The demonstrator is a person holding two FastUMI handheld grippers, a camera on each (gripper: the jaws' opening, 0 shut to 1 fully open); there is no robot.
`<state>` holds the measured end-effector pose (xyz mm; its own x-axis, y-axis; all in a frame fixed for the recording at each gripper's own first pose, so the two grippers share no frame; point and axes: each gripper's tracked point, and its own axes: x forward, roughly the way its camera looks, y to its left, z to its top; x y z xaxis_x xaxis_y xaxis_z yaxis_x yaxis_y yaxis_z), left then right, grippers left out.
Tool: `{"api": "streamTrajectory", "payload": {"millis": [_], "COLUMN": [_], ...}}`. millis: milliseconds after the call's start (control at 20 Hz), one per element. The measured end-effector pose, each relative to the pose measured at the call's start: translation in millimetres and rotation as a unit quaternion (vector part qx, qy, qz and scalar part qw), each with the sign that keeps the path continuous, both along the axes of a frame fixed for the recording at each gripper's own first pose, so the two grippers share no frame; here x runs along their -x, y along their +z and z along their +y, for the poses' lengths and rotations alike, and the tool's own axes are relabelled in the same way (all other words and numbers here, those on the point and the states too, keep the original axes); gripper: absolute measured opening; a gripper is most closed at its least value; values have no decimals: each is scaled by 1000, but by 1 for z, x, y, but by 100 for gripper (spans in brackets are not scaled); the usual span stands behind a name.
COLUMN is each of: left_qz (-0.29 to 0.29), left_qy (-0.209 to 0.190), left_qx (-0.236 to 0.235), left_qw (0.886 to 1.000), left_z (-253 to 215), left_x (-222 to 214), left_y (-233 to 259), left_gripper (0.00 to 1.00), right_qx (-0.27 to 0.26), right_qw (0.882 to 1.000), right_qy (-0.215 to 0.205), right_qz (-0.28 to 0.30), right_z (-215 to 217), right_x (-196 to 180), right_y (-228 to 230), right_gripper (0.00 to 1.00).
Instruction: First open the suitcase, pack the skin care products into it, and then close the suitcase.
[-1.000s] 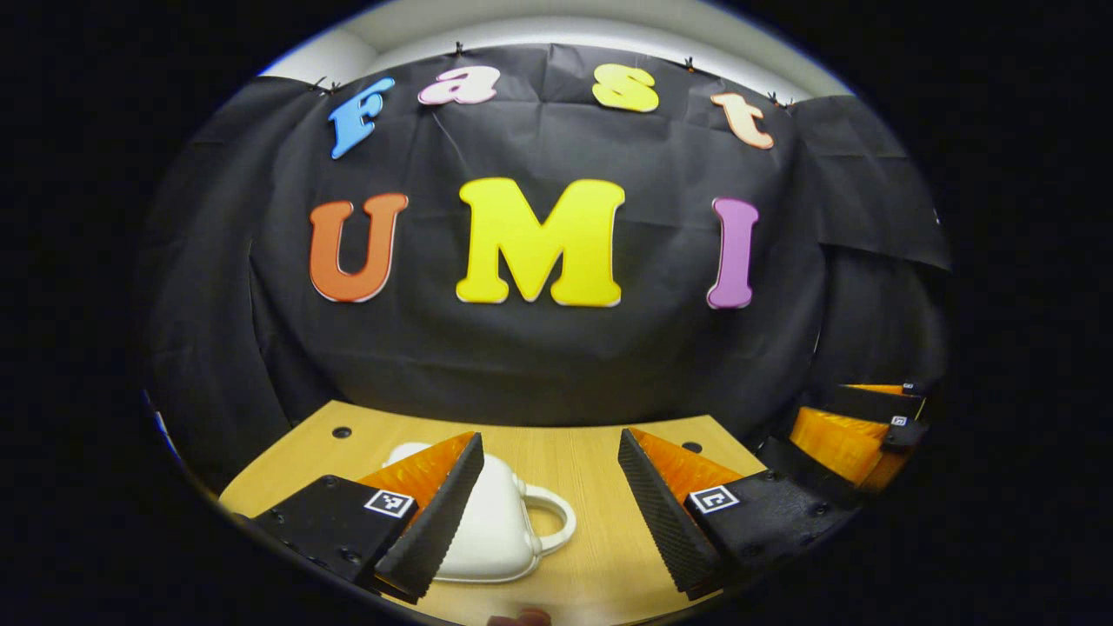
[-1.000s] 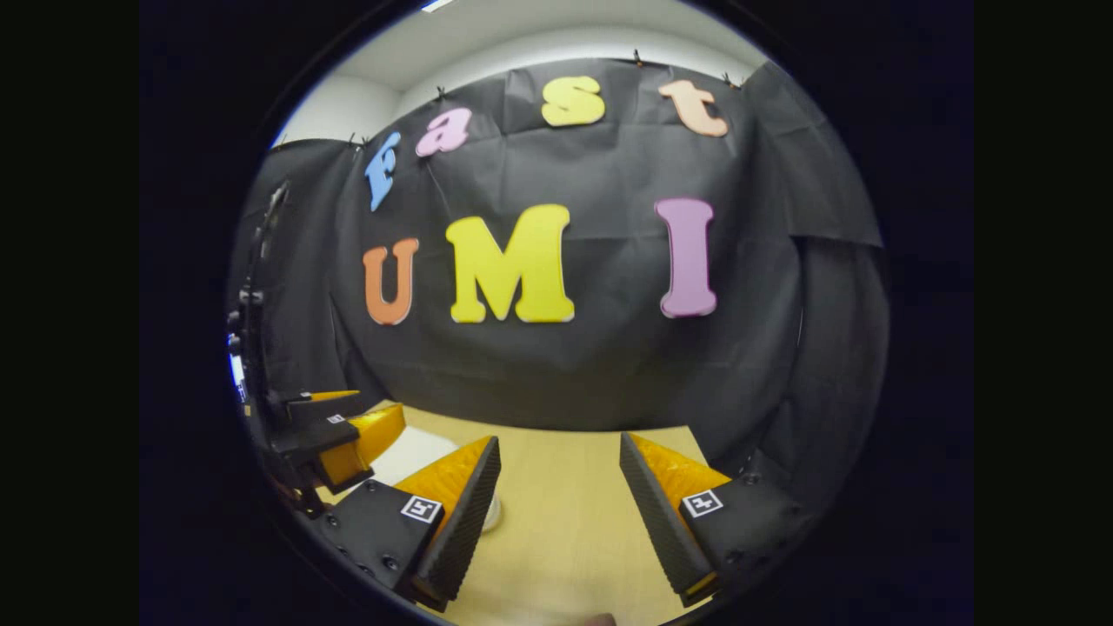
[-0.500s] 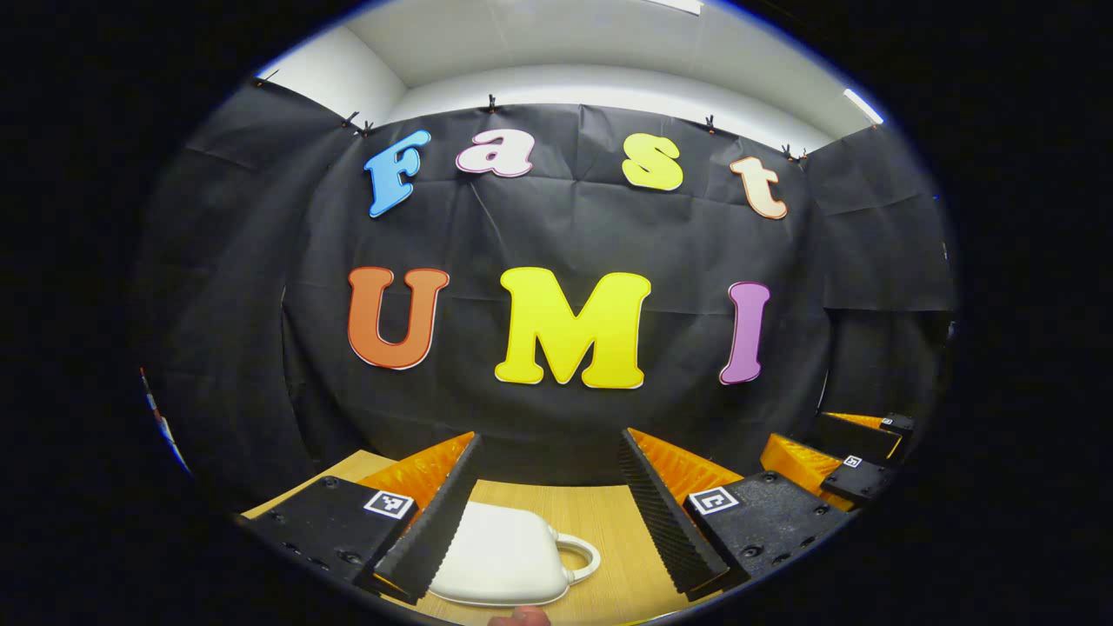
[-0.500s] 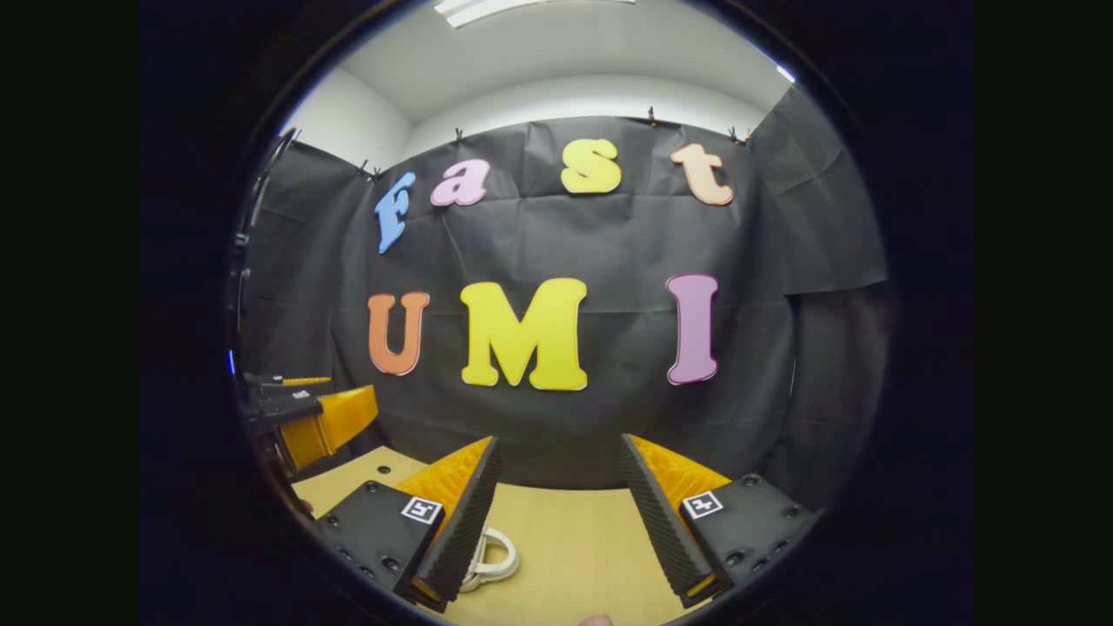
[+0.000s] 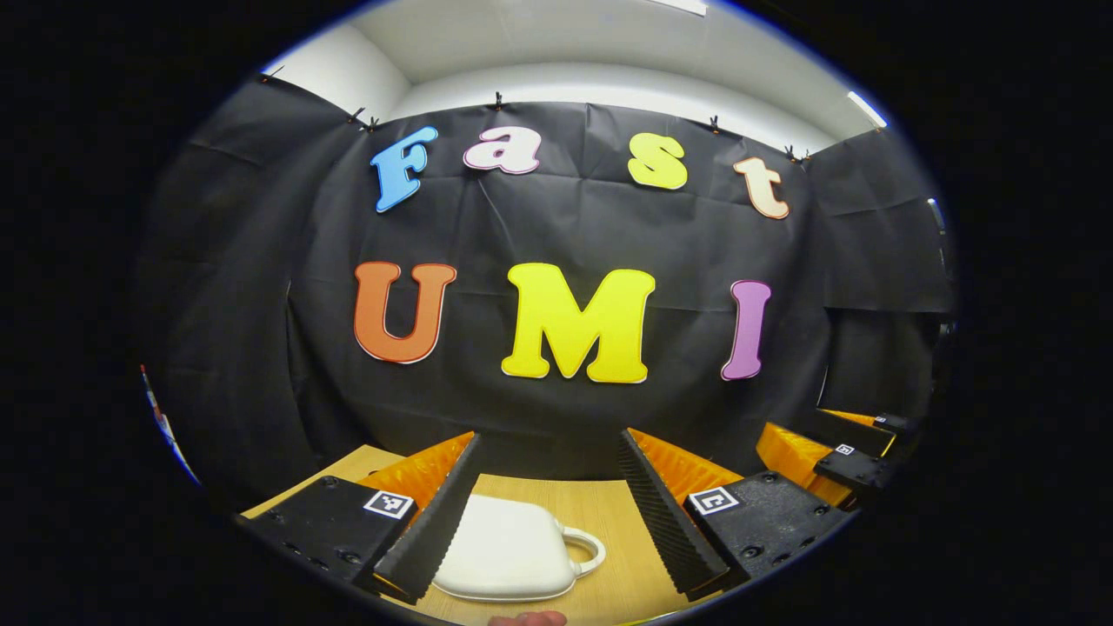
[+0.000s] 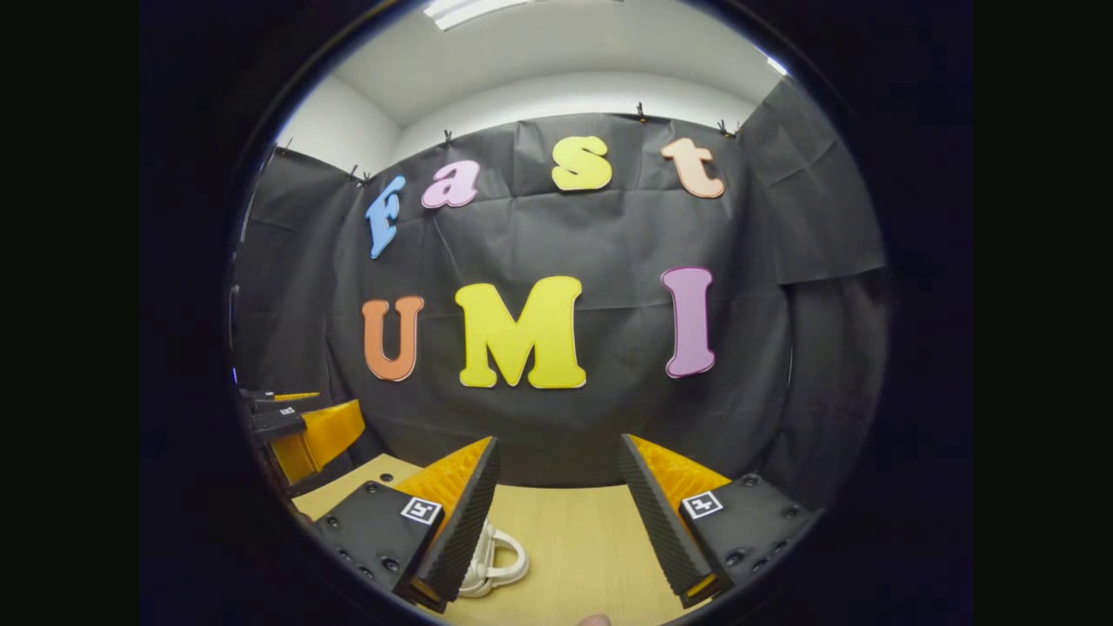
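In the left gripper view we see the left gripper (image 5: 549,513), fingers spread and holding nothing, above a white suitcase (image 5: 504,549) lying closed on the wooden table (image 5: 609,509). The right gripper (image 6: 556,513), likewise spread, hovers beside the suitcase handle (image 6: 500,561).

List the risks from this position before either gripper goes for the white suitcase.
1. The white suitcase lies closed, partly hidden behind a finger of the open left gripper, so a descent may strike its lid.
2. Its handle sits beside a finger of the open right gripper, not between them; closing now would likely miss.
3. Both grippers hover close together and might collide.
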<state>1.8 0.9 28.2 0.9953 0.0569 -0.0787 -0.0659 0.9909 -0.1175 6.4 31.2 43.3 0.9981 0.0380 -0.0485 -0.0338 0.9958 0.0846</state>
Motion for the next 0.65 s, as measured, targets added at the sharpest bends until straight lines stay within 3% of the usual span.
{"api": "streamTrajectory", "payload": {"millis": [650], "left_qz": [11], "left_qy": [18], "left_qx": [-4], "left_qw": [1000], "left_z": [14], "left_x": [-5], "left_y": [-3], "left_gripper": [99], "right_qx": [3], "right_qw": [1000], "right_qy": [30], "right_qz": [8], "right_z": [26], "right_x": [-16], "right_y": [-3], "right_gripper": [81]}}
